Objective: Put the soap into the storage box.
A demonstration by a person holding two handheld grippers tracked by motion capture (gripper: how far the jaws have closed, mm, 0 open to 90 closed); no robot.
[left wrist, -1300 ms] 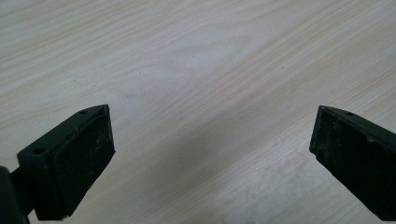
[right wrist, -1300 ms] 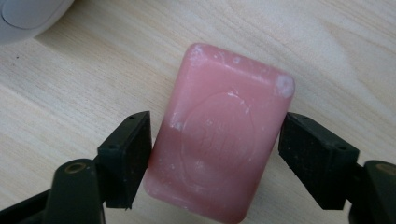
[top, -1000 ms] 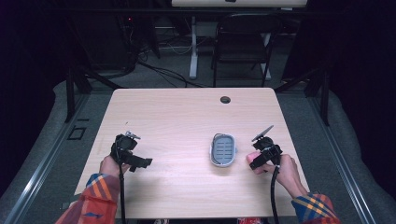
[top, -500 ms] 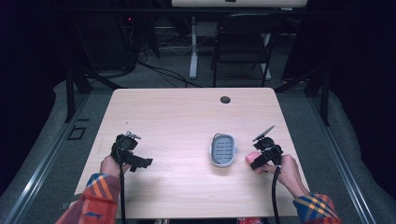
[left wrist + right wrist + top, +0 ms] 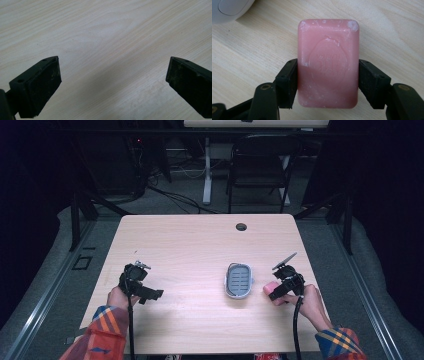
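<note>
Soap bar (image 5: 328, 63) pinched across its width by right gripper (image 5: 328, 82) jaws that have just been closing, beside the soap dish (image 5: 239, 280); its slick sides may slide free on lifting. Left gripper (image 5: 112, 80) jaws spread over bare bench (image 5: 105, 32).

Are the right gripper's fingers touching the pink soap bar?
Touching. In the right gripper view both fingers press flat against the long sides of the soap bar, no gap on either side; the jaws have just been closing on it.

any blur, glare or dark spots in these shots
High view: table evenly lit, room behind dark, slightly soft. Left gripper view: wood grain sharp, soft shadow between the left claw tips. Right gripper view: pink soap bar sharp, no glare.
</note>
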